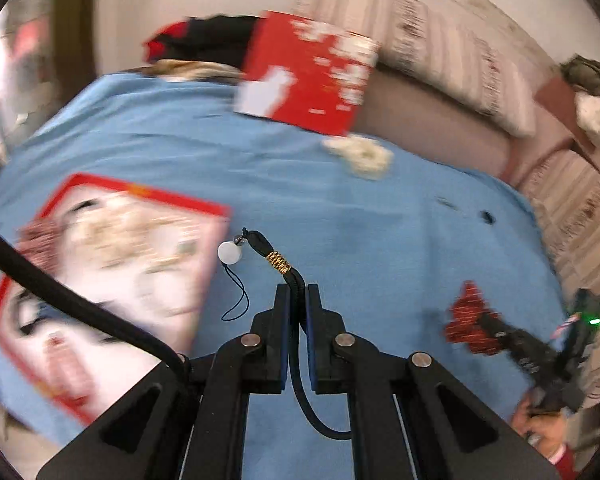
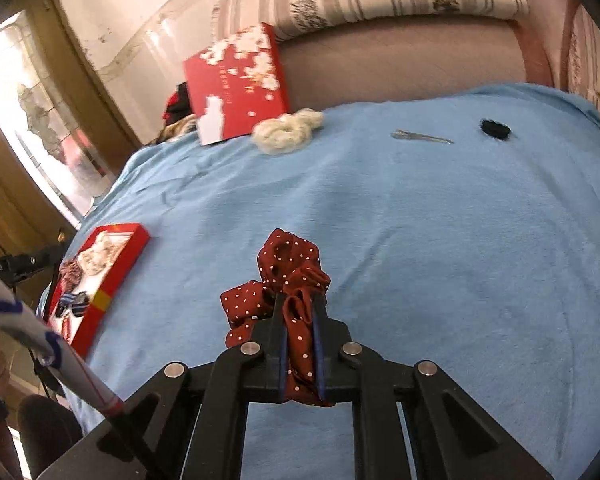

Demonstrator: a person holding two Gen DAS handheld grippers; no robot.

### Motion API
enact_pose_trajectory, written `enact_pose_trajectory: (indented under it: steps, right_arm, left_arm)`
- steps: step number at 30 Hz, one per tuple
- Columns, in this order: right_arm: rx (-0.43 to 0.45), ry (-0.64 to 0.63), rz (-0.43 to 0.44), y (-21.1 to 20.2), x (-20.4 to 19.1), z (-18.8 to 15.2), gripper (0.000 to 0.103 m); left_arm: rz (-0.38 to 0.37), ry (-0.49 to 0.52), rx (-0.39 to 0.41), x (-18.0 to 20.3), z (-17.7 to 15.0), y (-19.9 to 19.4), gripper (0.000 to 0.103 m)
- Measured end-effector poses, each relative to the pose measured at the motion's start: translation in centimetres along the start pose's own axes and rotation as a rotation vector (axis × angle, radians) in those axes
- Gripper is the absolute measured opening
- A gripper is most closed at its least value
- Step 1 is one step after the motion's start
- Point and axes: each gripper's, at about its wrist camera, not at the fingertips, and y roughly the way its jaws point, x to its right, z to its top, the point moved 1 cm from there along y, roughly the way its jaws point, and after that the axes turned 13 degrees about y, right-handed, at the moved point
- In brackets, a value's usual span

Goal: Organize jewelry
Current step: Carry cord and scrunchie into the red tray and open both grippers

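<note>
Blue cloth (image 2: 420, 240) covers the surface under both of your grippers. Your left gripper (image 1: 298, 300) is clenched on a black cord charm (image 1: 278, 260), pinching the cord between its pads; the gold-wrapped band sits just past the fingertips, and a white bead and a thin loop dangle to the left above the cloth. The cord's tail curves back between the fingers toward the camera. Just left of that charm lies the open red jewelry box (image 1: 108, 272), blurred in the left wrist view, with pale and dark pieces already inside. Your right gripper (image 2: 300, 308) is clamped on a red polka-dot scrunchie (image 2: 288, 272), the fabric bunched between the pads and spilling out to the left. At the far edge of the cloth, the red box lid (image 2: 236, 88) stands tilted, a cream scrunchie (image 2: 286, 130) touching its lower corner. Farther right lie a silver hair clip (image 2: 422, 136) and a small black item (image 2: 495, 128), well apart from your grippers.
</note>
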Motion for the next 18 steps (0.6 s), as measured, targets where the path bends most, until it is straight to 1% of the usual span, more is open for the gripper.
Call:
enact_pose_trajectory:
  steps: [1, 4, 6, 8, 12, 13, 14, 15, 18]
  right_arm:
    - [0.0, -0.012, 0.006, -0.1, -0.9, -0.1, 0.011]
    - [-0.007, -0.033, 0.04, -0.4, -3.2, -0.5, 0.011]
    - [-0.029, -0.032, 0.084, -0.4, -5.0, -0.8, 0.011]
    - [-0.054, -0.043, 0.127, -0.1, -7.4, -1.1, 0.011]
    - [-0.098, -0.102, 0.183, 1.4, -12.9, -1.3, 0.011]
    - [-0.105, -0.113, 0.192, 1.6, -13.8, -1.4, 0.011]
    - [-0.119, -0.13, 0.205, 2.1, -15.4, -1.6, 0.011]
    - [-0.131, -0.149, 0.212, 2.7, -16.9, -1.7, 0.011]
    - [-0.154, -0.195, 0.219, 4.2, -20.3, -2.2, 0.011]
  left_arm:
    - [0.052, -0.012, -0.004, -1.6, -0.8, -0.8, 0.007]
    - [0.146, -0.049, -0.027, -5.3, -2.5, -1.9, 0.007]
    - [0.191, -0.094, -0.046, -8.3, -4.0, -2.3, 0.007]
    - [0.21, -0.146, -0.071, -11.0, -5.4, -2.2, 0.007]
    - [0.227, -0.247, -0.107, -14.5, -7.0, -1.2, 0.007]
    - [0.22, -0.268, -0.108, -14.7, -7.5, -1.2, 0.007]
    - [0.193, -0.305, -0.107, -15.2, -7.8, -0.8, 0.007]
    - [0.176, -0.322, -0.108, -15.2, -8.1, -0.6, 0.007]
    - [0.145, -0.335, -0.108, -15.0, -8.6, 0.4, 0.007]
